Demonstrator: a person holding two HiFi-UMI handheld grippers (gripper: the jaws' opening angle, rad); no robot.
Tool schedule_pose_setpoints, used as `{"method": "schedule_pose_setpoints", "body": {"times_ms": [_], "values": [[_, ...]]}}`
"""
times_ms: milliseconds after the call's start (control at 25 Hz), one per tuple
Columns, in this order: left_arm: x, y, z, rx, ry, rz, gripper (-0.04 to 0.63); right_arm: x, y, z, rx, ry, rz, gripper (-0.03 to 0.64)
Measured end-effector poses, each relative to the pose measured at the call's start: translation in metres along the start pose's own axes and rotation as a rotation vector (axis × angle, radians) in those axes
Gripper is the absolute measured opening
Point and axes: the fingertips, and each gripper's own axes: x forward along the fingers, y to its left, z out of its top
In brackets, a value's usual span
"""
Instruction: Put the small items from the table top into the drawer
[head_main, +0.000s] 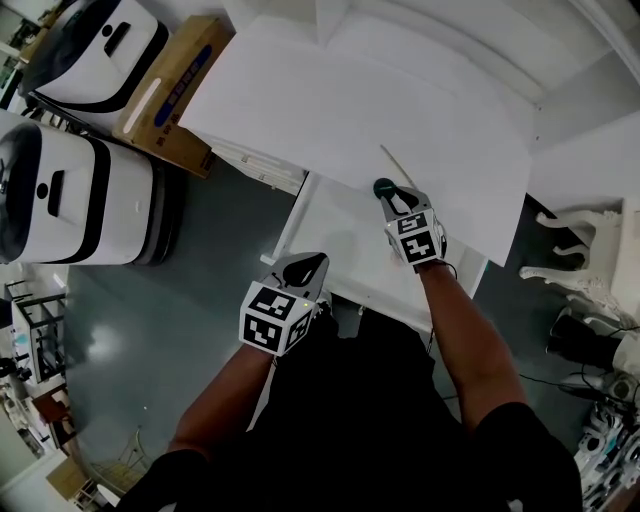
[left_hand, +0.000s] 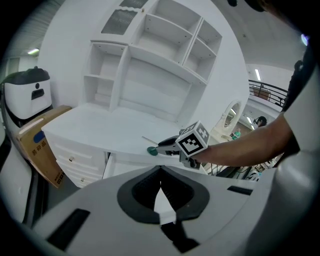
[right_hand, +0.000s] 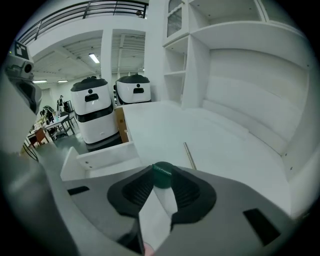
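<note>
A small round dark-green item (head_main: 383, 186) (right_hand: 162, 175) (left_hand: 151, 150) lies at the front edge of the white table top (head_main: 400, 100). My right gripper (head_main: 389, 196) (right_hand: 163, 187) is open, its fingertips on either side of the green item. A thin pale stick (head_main: 397, 165) (right_hand: 189, 155) lies on the table just beyond it. Under the table edge a white drawer (head_main: 340, 245) (right_hand: 97, 156) stands pulled out. My left gripper (head_main: 311, 263) (left_hand: 160, 174) hangs shut and empty at the drawer's near left corner.
Two white machines (head_main: 70, 195) (head_main: 100, 40) and a cardboard box (head_main: 175, 85) stand on the floor to the left. A white carved piece of furniture (head_main: 585, 250) is at the right. White shelves (left_hand: 150, 55) rise at the back of the table.
</note>
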Motion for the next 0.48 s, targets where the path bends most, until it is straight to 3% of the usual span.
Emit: {"method": "schedule_pose_setpoints", "body": {"times_ms": [200, 480], "values": [[0.0, 0.006, 0.0, -0.008, 0.004, 0.012, 0.003, 0.022, -0.004, -0.001, -0.07, 0.036, 0.007, 0.098], [0.0, 0.014, 0.0, -0.034, -0.003, 0.033, 0.003, 0.035, -0.005, -0.007, -0.071, 0.083, 0.035, 0.098]]}}
